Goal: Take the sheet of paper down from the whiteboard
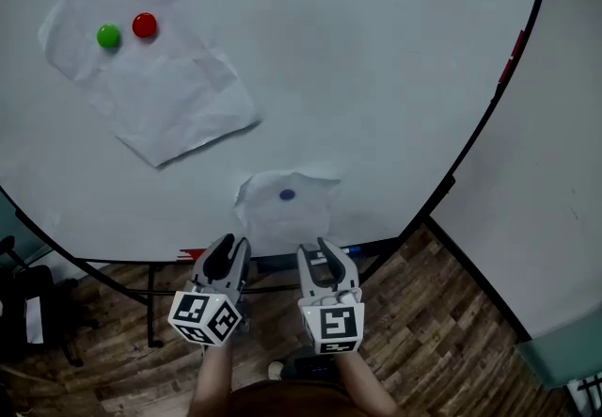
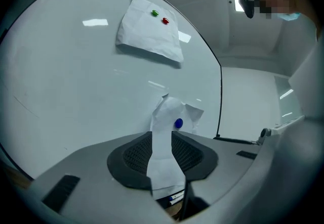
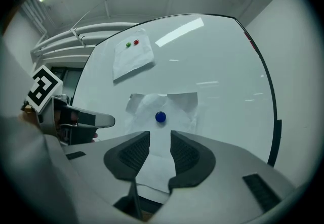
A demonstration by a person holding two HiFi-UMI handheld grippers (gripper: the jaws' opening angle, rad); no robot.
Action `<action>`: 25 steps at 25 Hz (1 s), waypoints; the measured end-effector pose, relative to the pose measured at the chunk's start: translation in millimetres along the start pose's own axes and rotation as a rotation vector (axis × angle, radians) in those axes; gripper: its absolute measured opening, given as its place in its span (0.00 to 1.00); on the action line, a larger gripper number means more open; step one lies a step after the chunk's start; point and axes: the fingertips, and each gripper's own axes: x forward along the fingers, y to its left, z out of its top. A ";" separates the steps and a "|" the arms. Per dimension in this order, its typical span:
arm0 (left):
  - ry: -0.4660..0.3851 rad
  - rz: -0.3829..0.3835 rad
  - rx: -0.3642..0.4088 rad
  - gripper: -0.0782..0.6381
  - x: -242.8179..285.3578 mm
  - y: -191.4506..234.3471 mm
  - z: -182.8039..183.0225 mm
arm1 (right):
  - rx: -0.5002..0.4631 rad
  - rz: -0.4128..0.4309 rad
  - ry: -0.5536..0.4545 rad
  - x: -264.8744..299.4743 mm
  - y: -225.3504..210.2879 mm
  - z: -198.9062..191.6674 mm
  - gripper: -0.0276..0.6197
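Reading the small crumpled sheet (image 1: 303, 217) as the target, since both tools point at it. It sits low and centre on the whiteboard (image 1: 376, 76), pinned by one blue magnet (image 1: 287, 194) near its top, with its lower edge down at the board's bottom rail. So it's up on the board, not down. My call on handling: thin, light, limp and already creased, with the top corners curling off the surface. It'll tear if dragged out from under the magnet and will flop or drop once that single pin goes. Best hold is the free lower edge or a side corner, well clear of the magnet. The magnet is a small smooth dome, so grip it by the rim, as it could slip. The left hand-held gripper (image 1: 230, 246) and right hand-held gripper (image 1: 320, 250) both sit just below the sheet's lower edge. Each has its jaws slightly spread with nothing clamped, and the paper shows through each gap. The left gap is narrower, and I can't tell whether the paper edge is already inside it. Further out at upper left, a larger sheet (image 1: 160, 95) hangs under a green magnet (image 1: 108, 36) and a red magnet (image 1: 144, 25).
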 end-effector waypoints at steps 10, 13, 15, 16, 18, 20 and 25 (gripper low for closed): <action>-0.035 -0.002 -0.011 0.28 14.1 12.9 10.6 | -0.007 0.013 -0.012 21.5 0.7 -0.6 0.27; -0.035 -0.012 -0.010 0.28 19.3 11.7 11.6 | -0.033 0.014 -0.008 25.1 0.9 -1.7 0.27; -0.032 -0.015 -0.005 0.28 22.9 11.6 11.4 | -0.039 0.013 -0.013 29.9 -0.6 -0.7 0.27; -0.032 -0.015 -0.005 0.28 24.5 13.2 11.3 | -0.042 0.015 -0.015 33.2 -0.6 -0.3 0.27; -0.033 -0.012 -0.012 0.28 27.7 18.0 12.2 | -0.049 0.020 -0.016 39.3 0.4 0.5 0.27; -0.039 -0.013 -0.017 0.28 30.7 21.5 15.7 | -0.055 0.024 -0.019 44.1 1.2 2.4 0.27; -0.052 -0.026 -0.021 0.28 41.6 21.6 25.3 | -0.073 0.027 -0.034 60.3 -1.4 9.0 0.27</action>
